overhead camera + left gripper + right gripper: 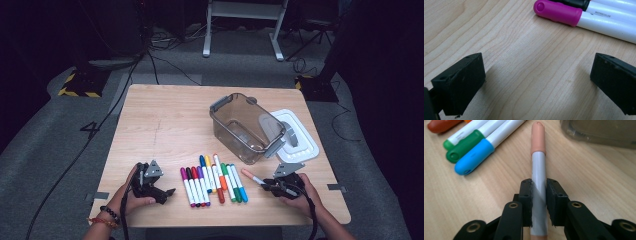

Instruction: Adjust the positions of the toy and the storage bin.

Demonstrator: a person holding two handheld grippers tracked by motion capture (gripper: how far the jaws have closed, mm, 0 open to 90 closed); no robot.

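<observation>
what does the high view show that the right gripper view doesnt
High view alone: the white lid beside the clear bin, the left claw open over bare wood, the purple marker at the row's left end, and both forearms.

Right gripper view alone: close up, the right claw pads pressing the white barrel of the peach-capped marker.

Both: that marker, the blue marker, the green markers beside it, the bin and the wooden table.
</observation>
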